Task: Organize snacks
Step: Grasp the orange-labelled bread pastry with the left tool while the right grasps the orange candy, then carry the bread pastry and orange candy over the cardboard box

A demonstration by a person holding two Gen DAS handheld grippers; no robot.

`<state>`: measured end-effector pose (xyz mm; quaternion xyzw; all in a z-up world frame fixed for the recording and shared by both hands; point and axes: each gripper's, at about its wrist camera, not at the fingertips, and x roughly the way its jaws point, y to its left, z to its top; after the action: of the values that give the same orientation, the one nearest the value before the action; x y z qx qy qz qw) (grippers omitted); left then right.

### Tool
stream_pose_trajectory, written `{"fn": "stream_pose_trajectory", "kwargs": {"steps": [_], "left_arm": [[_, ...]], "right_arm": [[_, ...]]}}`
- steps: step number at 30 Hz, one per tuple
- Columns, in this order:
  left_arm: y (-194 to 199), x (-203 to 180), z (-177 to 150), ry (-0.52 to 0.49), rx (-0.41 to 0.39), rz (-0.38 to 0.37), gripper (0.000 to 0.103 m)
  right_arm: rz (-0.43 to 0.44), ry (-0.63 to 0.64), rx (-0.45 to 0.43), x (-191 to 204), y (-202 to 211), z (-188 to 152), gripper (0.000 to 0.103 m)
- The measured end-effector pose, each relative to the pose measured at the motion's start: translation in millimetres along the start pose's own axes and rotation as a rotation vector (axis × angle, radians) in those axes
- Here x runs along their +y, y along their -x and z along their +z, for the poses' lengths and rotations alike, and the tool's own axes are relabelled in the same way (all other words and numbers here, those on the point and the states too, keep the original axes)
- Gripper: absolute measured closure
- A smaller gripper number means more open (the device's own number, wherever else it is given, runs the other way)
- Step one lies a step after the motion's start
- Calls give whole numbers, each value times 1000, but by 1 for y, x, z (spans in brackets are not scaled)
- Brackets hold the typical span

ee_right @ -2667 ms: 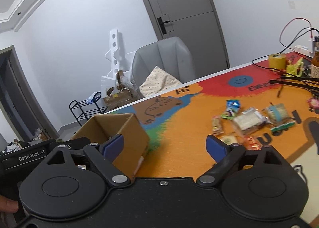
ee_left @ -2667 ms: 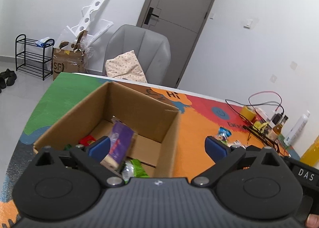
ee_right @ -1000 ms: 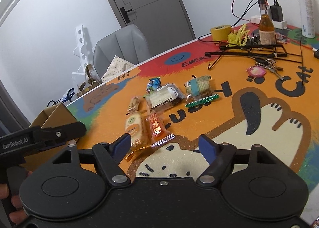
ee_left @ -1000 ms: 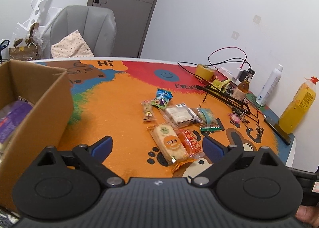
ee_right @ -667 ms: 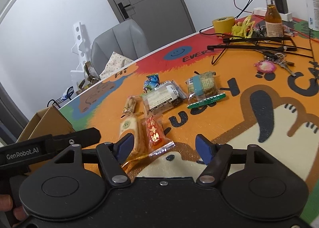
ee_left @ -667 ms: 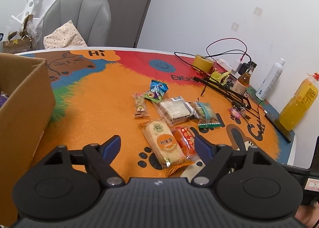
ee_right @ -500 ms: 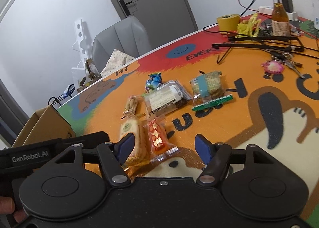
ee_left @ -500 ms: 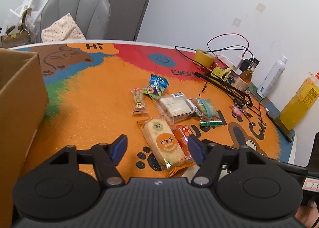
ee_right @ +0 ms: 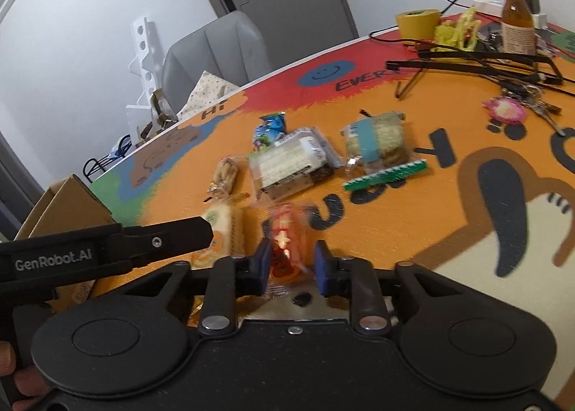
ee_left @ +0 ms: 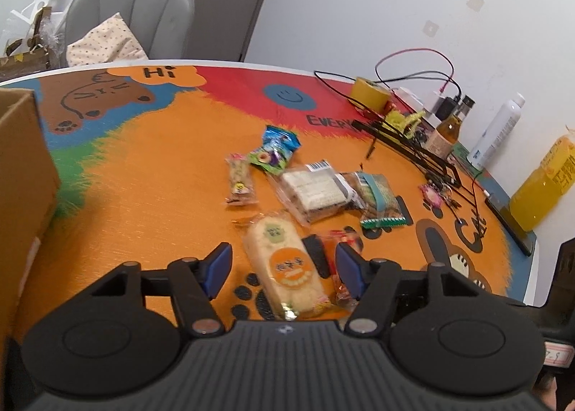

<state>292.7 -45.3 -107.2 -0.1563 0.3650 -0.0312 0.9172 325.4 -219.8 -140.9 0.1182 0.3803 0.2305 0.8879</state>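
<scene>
Several wrapped snacks lie on the orange mat. My left gripper [ee_left: 282,265] is open, its fingers straddling a pale rice-cracker pack [ee_left: 284,261], not touching it that I can see. My right gripper [ee_right: 290,265] has its jaws narrowed around a red-orange snack packet [ee_right: 285,243], close to its sides; contact is unclear. That packet also shows in the left wrist view [ee_left: 343,242]. Further back lie a clear sandwich pack [ee_left: 311,190], a blue-banded cake pack [ee_left: 375,193], a small bar [ee_left: 239,179] and a blue-green bag [ee_left: 275,154]. The cardboard box [ee_left: 21,173] stands at the left.
A black wire stand [ee_left: 413,148], yellow tape roll [ee_left: 370,92], brown bottle [ee_left: 445,132], white spray bottle [ee_left: 497,128], orange juice bottle [ee_left: 544,184], keys [ee_left: 435,193] and cables crowd the mat's far right. A grey chair [ee_left: 133,12] stands behind the table.
Both grippers swung from the box to the snack pile and came down. Both jaws have narrowed, the right much more, around the red-orange packet; the left around the rice-cracker pack.
</scene>
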Motion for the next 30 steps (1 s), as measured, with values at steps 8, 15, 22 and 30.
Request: {"fn": "stream_pose_trajectory", "kwargs": {"steps": [8,15,22,30], "left_arm": [[-21,-19,-9,-32,33,25,40],[-28,-26,-14,-73,38,68,52],[-17,-5,-13,-33,37,54,71],[4,10,-10,-17,-4,38,71]], "right_arm": [[-29,-18,-16,-18,15,-4,85],[-38,-30,-10,-22,21,-7,85],[-51,-25,4,-13,20,-5,62],[-100,35,9,4,9,-2,58]]}}
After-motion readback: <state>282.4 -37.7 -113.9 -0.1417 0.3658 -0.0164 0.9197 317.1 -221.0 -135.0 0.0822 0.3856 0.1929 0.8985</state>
